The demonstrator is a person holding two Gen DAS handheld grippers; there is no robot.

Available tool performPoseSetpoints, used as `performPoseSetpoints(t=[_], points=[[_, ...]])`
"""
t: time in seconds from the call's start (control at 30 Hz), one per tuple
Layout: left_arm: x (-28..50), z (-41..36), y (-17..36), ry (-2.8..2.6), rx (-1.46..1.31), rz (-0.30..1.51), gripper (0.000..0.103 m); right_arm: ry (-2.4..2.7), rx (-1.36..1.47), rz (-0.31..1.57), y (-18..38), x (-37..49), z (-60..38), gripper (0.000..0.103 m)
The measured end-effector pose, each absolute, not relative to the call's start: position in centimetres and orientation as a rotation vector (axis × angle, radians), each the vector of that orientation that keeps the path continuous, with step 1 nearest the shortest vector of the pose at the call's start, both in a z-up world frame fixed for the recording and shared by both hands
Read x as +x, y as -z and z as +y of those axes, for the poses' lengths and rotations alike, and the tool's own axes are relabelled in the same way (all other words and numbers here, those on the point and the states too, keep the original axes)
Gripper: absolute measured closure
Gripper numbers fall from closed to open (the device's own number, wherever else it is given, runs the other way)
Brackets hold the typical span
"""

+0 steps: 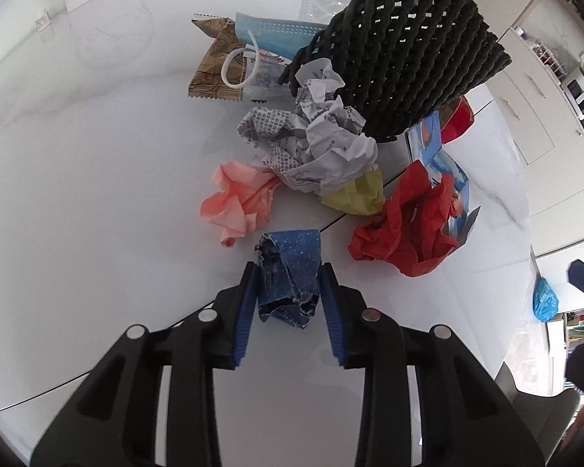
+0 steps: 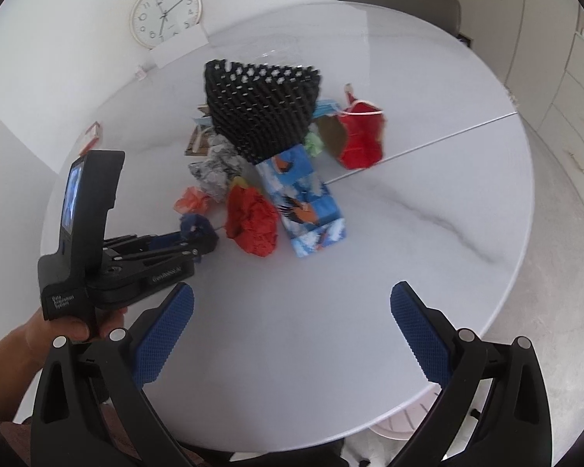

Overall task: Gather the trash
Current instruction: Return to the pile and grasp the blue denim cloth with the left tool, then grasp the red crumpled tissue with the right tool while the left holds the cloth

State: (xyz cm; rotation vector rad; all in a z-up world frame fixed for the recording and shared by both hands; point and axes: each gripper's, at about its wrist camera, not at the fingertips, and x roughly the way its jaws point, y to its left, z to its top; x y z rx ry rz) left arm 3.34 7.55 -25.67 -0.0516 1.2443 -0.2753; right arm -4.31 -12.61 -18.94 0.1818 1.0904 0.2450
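Two grippers are working over one round white table (image 2: pixel 428 179). The left gripper (image 1: pixel 288 284) is pointing steeply down, and its blue pads (image 1: pixel 246 311) are pressing both sides of one crumpled blue wrapper (image 1: pixel 290 272) that is sitting on the table top. The right gripper (image 2: pixel 292 334) is hanging above a bare stretch of table with its jaws standing wide apart and nothing between them; a hand (image 2: pixel 39 334) is holding the left unit's handle at its lower left.

Count of trash lying just ahead of the left gripper:
- one pink tissue wad (image 1: pixel 239 202), ahead and to the left, apart from the wrapper;
- one grey-and-white printed paper wad (image 1: pixel 311 148), further ahead;
- one yellow-green scrap (image 1: pixel 358 194), touching that wad;
- one red crumpled piece (image 1: pixel 401 229), ahead to the right;
- one blue pictured carton (image 2: pixel 307 202), flattened, beside the red piece;
- one blue face mask (image 1: pixel 276 33) lying over one brown wrapper (image 1: pixel 210 66), farthest ahead.

One black woven basket (image 1: pixel 408 50) is standing tipped behind the pile. A second red piece (image 2: pixel 360 136) is lying beyond the basket.
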Motion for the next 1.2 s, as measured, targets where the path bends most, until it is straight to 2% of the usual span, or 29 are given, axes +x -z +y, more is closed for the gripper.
performPoseSetpoints(t=[0.1, 0.2, 0.3, 0.47, 0.57, 0.7, 0.77, 0.8, 0.93, 1.2], points=[[3.3, 9.2, 24.9, 0.289, -0.047, 1.226, 0.071, -0.287, 0.218, 1.094, 20.0, -3.5, -11.2, 0.016], [2.8, 10.4, 23.1, 0.307, -0.038, 1.202, 0.071, -0.284, 0.263, 1.094, 21.4, -2.5, -9.8, 0.023], [2.4, 11.9, 21.1, 0.321, -0.025, 1.17, 0.071, -0.254, 0.31, 1.1, 22.8, -1.4, -8.6, 0.028], [1.2, 14.7, 18.5, 0.346, 0.005, 1.134, 0.071, -0.17, 0.368, 1.098, 24.4, 0.4, -6.8, 0.031], [1.2, 16.3, 18.2, 0.353, 0.018, 1.139, 0.071, -0.122, 0.386, 1.095, 24.9, 1.1, -6.0, 0.037], [0.8, 17.2, 18.0, 0.343, 0.009, 1.144, 0.071, -0.058, 0.377, 1.098, 25.5, 1.9, -5.6, 0.056], [0.5, 17.5, 17.9, 0.333, 0.015, 1.139, 0.071, -0.044, 0.389, 1.1, 25.7, 2.0, -5.9, 0.069], [0.4, 17.2, 18.1, 0.332, 0.02, 1.137, 0.071, -0.042, 0.396, 1.102, 25.8, 1.9, -6.1, 0.071], [-0.3, 17.5, 17.8, 0.344, 0.027, 1.128, 0.071, -0.048, 0.41, 1.104, 25.7, 1.1, -6.8, 0.075], [-1.3, 15.6, 16.0, 0.387, 0.051, 1.096, 0.071, -0.117, 0.447, 1.083, 23.1, -3.0, -8.4, 0.076]])
